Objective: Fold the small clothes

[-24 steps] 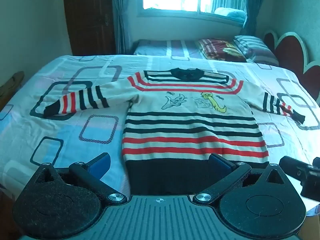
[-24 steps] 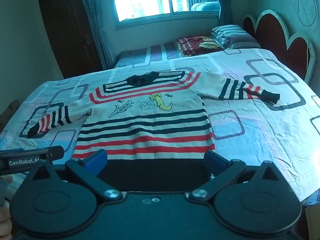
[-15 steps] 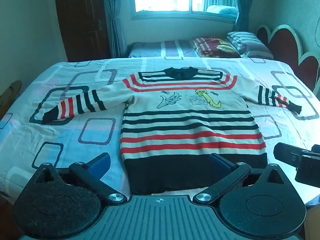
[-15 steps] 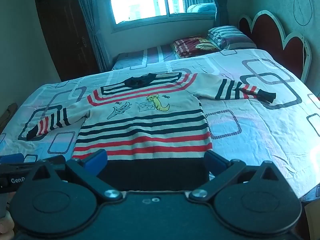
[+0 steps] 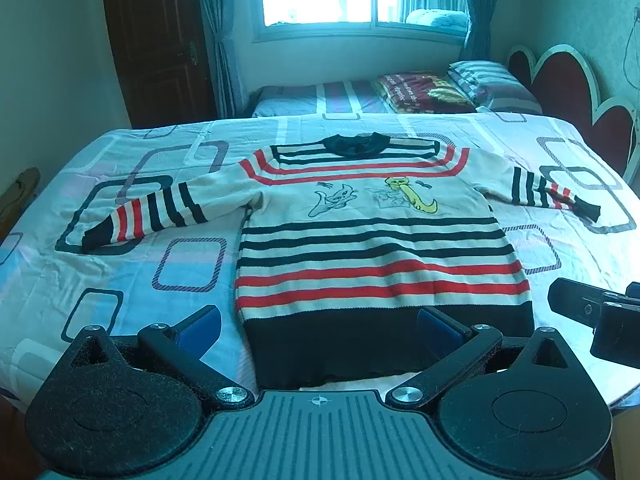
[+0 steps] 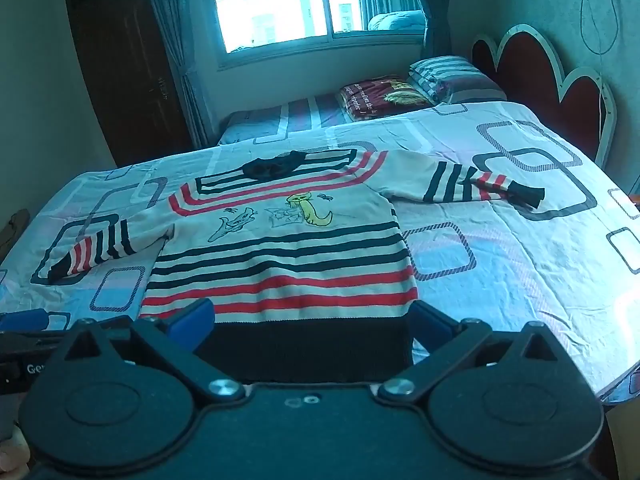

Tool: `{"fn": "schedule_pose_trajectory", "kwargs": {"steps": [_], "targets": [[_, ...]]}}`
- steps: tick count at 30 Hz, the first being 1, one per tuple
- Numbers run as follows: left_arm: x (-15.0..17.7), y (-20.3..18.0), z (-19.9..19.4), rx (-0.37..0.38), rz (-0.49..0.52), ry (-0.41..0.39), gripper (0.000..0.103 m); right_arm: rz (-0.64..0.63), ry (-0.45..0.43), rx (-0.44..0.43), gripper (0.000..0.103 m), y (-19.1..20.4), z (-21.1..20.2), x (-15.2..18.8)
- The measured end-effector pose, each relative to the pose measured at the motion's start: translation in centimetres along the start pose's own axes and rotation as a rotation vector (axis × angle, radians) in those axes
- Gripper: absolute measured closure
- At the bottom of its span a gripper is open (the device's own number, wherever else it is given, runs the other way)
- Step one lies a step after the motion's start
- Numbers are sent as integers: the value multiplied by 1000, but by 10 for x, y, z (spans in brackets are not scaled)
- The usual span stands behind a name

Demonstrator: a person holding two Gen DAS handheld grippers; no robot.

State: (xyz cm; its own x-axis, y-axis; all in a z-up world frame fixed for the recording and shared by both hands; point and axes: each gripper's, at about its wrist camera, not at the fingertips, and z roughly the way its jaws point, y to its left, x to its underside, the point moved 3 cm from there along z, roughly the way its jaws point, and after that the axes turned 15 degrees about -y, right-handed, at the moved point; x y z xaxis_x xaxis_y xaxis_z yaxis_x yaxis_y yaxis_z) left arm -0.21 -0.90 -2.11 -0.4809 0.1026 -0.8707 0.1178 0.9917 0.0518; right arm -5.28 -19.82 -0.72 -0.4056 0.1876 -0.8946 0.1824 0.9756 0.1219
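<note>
Pre-fold: striped sweater (image 5: 372,248) flat, frame centre, on bedsheet (image 5: 120,264), sleeves out. Left gripper (image 5: 318,330) and right gripper (image 6: 310,322) both spread wide, empty, above hem. Next: probably grab a sleeve cuff (image 5: 94,240), fold inward.

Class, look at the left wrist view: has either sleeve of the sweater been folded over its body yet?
No: the sweater lies flat with both sleeves spread outward.
</note>
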Motion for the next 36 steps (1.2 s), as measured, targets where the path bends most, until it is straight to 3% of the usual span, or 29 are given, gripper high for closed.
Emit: {"fn": "schedule_pose_trajectory", "kwargs": {"steps": [36], "targets": [[-2,-16,2,17,-11,2,0,8,-13,-12,1,-9,2,-6]]}}
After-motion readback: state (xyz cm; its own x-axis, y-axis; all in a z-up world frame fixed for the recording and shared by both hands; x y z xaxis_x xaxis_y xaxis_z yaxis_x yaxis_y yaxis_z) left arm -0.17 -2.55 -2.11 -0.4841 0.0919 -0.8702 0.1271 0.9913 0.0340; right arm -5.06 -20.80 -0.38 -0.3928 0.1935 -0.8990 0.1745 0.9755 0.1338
